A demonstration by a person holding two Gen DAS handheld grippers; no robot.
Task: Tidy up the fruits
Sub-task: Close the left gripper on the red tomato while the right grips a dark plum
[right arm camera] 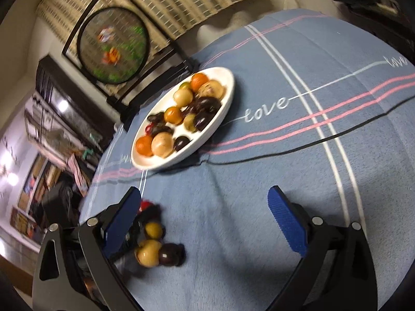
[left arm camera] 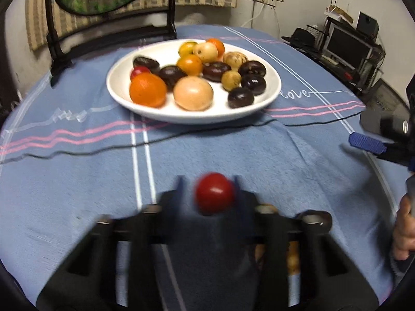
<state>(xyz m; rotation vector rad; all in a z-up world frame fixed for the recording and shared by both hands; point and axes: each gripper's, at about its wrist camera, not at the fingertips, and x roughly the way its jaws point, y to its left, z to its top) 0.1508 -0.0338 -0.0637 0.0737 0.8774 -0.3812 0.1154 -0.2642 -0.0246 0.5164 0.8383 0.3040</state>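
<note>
A white plate (left arm camera: 272, 88) holds several fruits: oranges, dark plums, tan round fruits and a small red one. My left gripper (left arm camera: 208, 184) is shut on a red fruit (left arm camera: 214, 193) and holds it above the blue cloth, short of the plate. My right gripper (right arm camera: 205, 204) is open and empty over the cloth; one of its blue pads shows in the left wrist view (left arm camera: 367, 143). In the right wrist view the plate (right arm camera: 223, 108) lies ahead to the left. Loose fruits lie beside my left finger: a yellow one (right arm camera: 153, 229), a tan one (right arm camera: 149, 256), a dark one (right arm camera: 168, 255).
A blue cloth (left arm camera: 233, 150) with pink and white stripes covers the table. A thin black cable (left arm camera: 181, 133) crosses it in front of the plate. A framed round screen on a black stand (left arm camera: 109, 33) stands behind the plate. A monitor shelf (left arm camera: 347, 49) is at the right.
</note>
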